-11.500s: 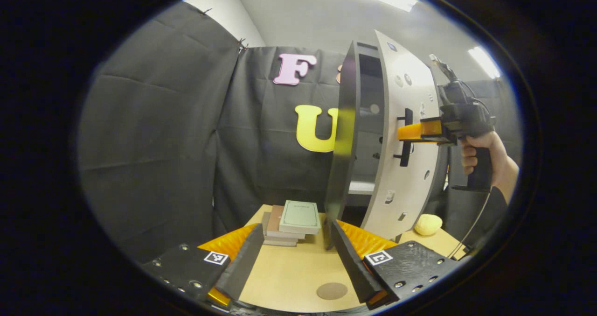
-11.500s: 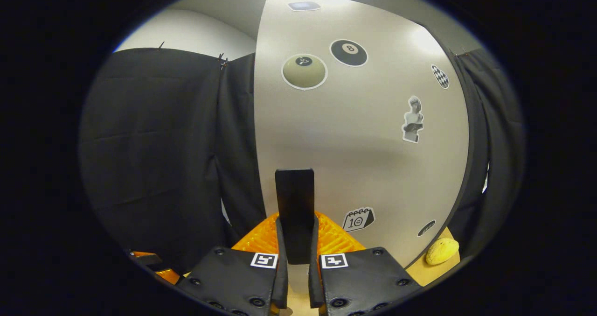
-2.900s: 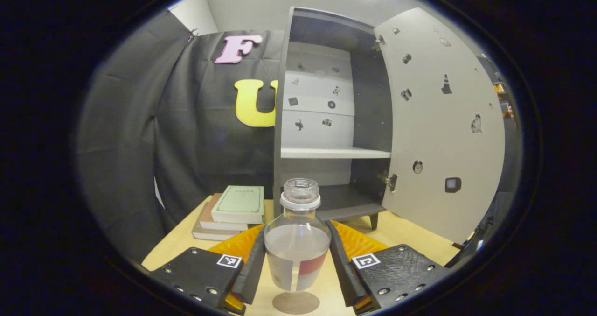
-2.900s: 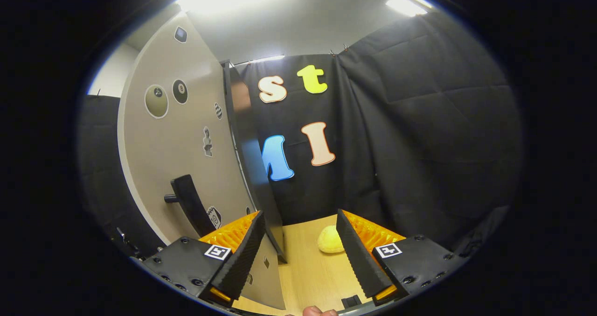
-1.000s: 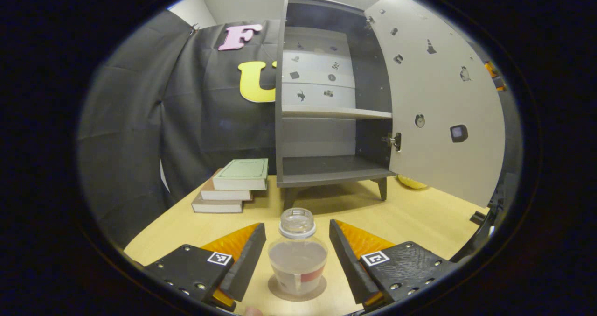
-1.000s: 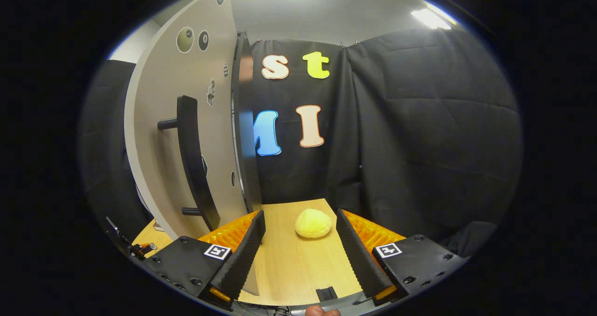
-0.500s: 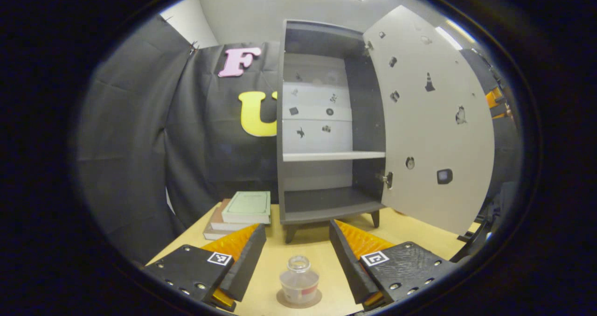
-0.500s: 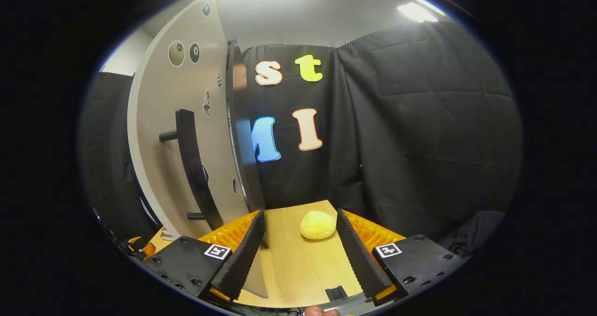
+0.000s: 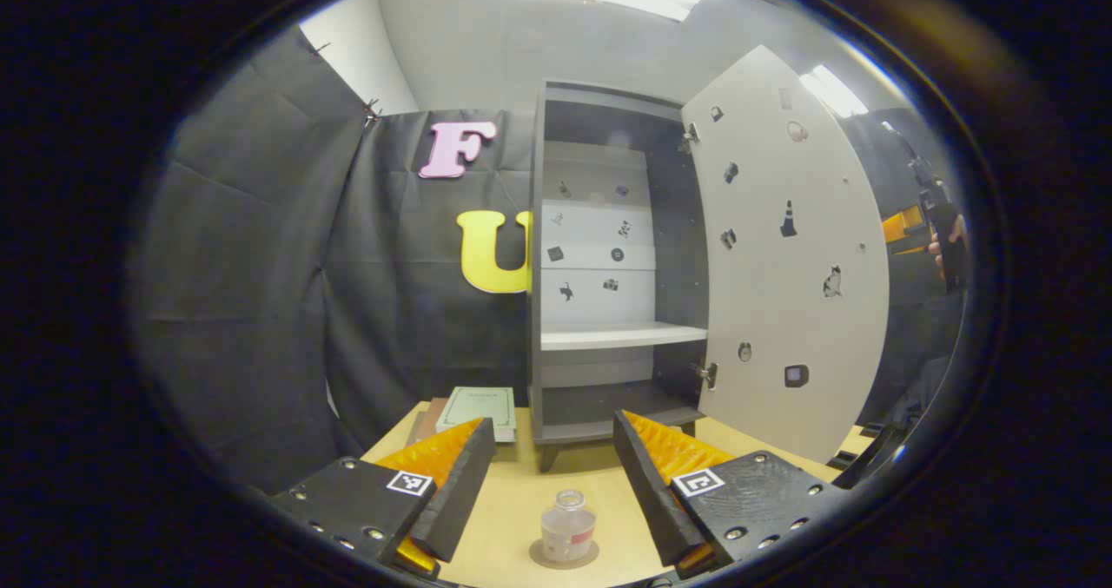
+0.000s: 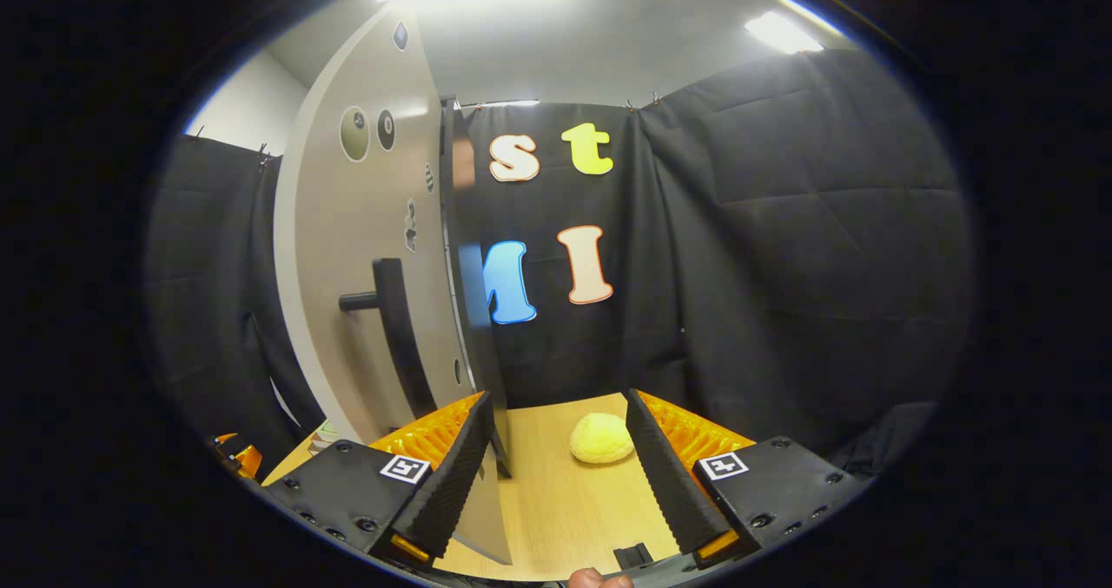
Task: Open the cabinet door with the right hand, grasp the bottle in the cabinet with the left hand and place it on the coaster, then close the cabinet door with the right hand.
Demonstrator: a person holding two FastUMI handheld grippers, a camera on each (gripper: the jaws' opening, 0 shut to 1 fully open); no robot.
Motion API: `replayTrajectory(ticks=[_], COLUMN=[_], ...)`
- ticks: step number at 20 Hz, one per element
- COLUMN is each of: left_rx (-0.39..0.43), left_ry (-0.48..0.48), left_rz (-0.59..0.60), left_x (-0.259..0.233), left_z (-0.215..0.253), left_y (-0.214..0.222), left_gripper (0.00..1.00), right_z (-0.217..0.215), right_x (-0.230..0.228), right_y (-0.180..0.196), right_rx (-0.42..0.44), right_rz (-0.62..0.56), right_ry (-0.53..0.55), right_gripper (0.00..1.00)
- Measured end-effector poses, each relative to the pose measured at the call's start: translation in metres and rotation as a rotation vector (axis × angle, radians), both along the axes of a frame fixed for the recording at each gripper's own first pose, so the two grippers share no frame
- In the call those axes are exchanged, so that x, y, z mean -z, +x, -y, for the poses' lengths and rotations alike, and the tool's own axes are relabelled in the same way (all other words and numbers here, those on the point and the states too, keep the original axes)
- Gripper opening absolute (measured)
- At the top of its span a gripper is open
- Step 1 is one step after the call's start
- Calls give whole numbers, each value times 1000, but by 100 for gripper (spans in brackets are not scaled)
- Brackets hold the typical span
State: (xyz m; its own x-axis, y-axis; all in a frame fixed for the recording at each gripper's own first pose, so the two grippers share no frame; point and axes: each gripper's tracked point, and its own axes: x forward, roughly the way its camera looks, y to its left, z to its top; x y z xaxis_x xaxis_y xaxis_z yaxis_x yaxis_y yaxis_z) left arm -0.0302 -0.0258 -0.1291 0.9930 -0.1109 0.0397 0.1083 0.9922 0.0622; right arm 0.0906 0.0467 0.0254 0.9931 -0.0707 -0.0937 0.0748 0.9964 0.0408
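Note:
A clear bottle (image 9: 567, 525) with a red and white label stands upright on the round brown coaster (image 9: 543, 558) on the wooden table. My left gripper (image 9: 553, 462) is open, hanging above and behind the bottle without touching it. The dark grey cabinet (image 9: 534, 267) stands behind with bare shelves and its pale door (image 9: 790, 258) swung wide to the right. In the right gripper view the door's outer face (image 10: 369, 249) with its black handle (image 10: 400, 332) is at the left. My right gripper (image 10: 560, 462) is open, to the right of the handle, holding nothing.
A stack of books (image 9: 473, 407) lies left of the cabinet. A yellow sponge-like lump (image 10: 601, 439) rests on the table (image 10: 556, 501) beyond the right gripper's fingers. Black cloth walls close in on all sides. A hand on the other gripper (image 9: 943, 232) shows past the door's edge.
My left gripper has drawn back and up from the bottle, which now looks smaller and farther. The right gripper has shifted slightly, with the door handle now farther from it.

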Motion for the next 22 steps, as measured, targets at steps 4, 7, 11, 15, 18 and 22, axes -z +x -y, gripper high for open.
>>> replayTrajectory(ticks=[4,7,11,15,18,22], left_rx=[12,2,-25,-67,-90,-109], left_ry=[-38,-86,-121,-122,-98,-89], left_rz=[-1,-26,-34,-28,-24,-36], left_x=[-18,-27,-49,-65,-67,-68], left_z=[-7,-8,-15,-31,-40,-39], left_y=[-21,-32,-43,-50,-54,-59], left_gripper=[89,87,88,90,87,87], right_z=[-9,-12,-15,-24,-42,-74], right_x=[-18,-34,-44,-42,-40,-38], right_y=[1,3,5,7,6,1], right_rx=[-40,-49,-41,-51,-86,-151], right_rz=[18,43,41,25,28,25], right_ry=[-41,-66,-124,-127,-85,-69], right_gripper=[90,90,89,96,94,94])
